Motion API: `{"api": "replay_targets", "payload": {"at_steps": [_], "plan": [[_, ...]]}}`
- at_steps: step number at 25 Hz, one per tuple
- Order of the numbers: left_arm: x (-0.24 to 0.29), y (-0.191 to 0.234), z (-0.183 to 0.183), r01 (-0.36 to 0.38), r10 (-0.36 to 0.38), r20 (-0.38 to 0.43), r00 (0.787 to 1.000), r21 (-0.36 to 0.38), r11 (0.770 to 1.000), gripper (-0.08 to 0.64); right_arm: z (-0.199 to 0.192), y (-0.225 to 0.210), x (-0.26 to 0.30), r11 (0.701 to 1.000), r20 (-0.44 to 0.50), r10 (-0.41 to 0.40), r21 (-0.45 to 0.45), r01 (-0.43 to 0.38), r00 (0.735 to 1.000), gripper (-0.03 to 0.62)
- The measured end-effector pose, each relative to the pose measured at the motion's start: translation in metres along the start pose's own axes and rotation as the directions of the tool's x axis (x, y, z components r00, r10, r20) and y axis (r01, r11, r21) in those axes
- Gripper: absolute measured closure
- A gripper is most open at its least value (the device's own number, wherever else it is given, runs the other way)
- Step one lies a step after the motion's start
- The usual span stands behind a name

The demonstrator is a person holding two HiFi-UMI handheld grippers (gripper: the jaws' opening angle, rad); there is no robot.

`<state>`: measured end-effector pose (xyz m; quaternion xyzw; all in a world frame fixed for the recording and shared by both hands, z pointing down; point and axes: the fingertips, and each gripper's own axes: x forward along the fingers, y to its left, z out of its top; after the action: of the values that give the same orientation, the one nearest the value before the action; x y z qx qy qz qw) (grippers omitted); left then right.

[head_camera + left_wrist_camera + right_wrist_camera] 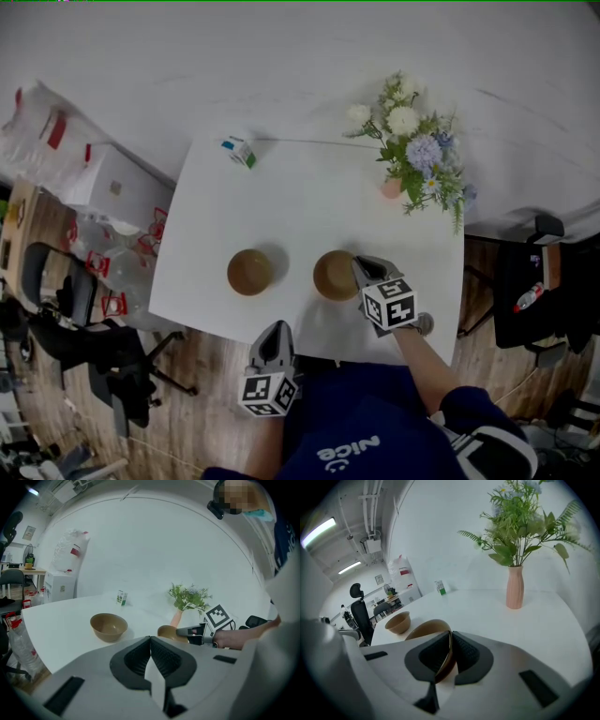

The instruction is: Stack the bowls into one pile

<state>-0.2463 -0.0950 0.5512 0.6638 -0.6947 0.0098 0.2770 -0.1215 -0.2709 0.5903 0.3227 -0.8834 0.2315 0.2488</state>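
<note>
Two brown bowls stand apart on the white table (300, 206): the left bowl (249, 272) and the right bowl (333, 275). My right gripper (359, 270) is shut on the near right rim of the right bowl; in the right gripper view that rim (429, 629) runs between the pads (451, 637), and the left bowl (397, 622) sits further off. My left gripper (275, 332) hovers at the table's front edge, shut and empty. In the left gripper view its jaws (150, 643) meet, with the left bowl (108, 626) and the right bowl (167, 631) beyond.
A pink vase of flowers (394, 186) stands at the table's far right corner, and a small green-and-white carton (239, 151) at the far left corner. An office chair (66, 319) and boxes (117, 187) are on the floor to the left of the table.
</note>
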Motion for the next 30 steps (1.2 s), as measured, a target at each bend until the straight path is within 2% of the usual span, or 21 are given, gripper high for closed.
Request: {"api": "replay_targets", "payload": {"at_steps": [6, 10, 14, 23, 27, 30], "plan": [[0.005, 0.009, 0.002, 0.001, -0.001, -0.008, 1.000, -0.007, 1.000, 0.541, -0.001, 0.002, 0.002, 1.000, -0.015, -0.014, -0.015, 0.014, 1.000, 0.554], [0.008, 0.012, 0.003, -0.001, 0.001, -0.011, 1.000, -0.009, 1.000, 0.541, -0.002, 0.006, 0.003, 0.999, -0.018, -0.011, -0.048, 0.010, 1.000, 0.468], [0.010, 0.017, 0.005, -0.010, 0.010, -0.007, 1.000, -0.011, 1.000, 0.541, 0.000, 0.005, -0.002, 0.999, -0.006, -0.024, -0.041, 0.024, 1.000, 0.459], [0.007, 0.059, 0.024, -0.126, 0.129, 0.050, 0.990, -0.067, 0.990, 0.540, 0.015, 0.019, -0.033, 0.997, 0.100, -0.008, -0.072, 0.016, 0.995, 0.456], [0.007, 0.088, 0.034, -0.191, 0.195, 0.059, 0.979, -0.074, 0.979, 0.540, 0.010, 0.041, -0.046, 0.997, 0.129, 0.001, -0.078, 0.009, 0.992, 0.457], [0.014, 0.104, 0.041, -0.212, 0.217, 0.049, 0.975, -0.086, 0.973, 0.538, 0.000, 0.051, -0.053, 0.997, 0.132, -0.008, -0.068, 0.018, 0.991, 0.472]]}}
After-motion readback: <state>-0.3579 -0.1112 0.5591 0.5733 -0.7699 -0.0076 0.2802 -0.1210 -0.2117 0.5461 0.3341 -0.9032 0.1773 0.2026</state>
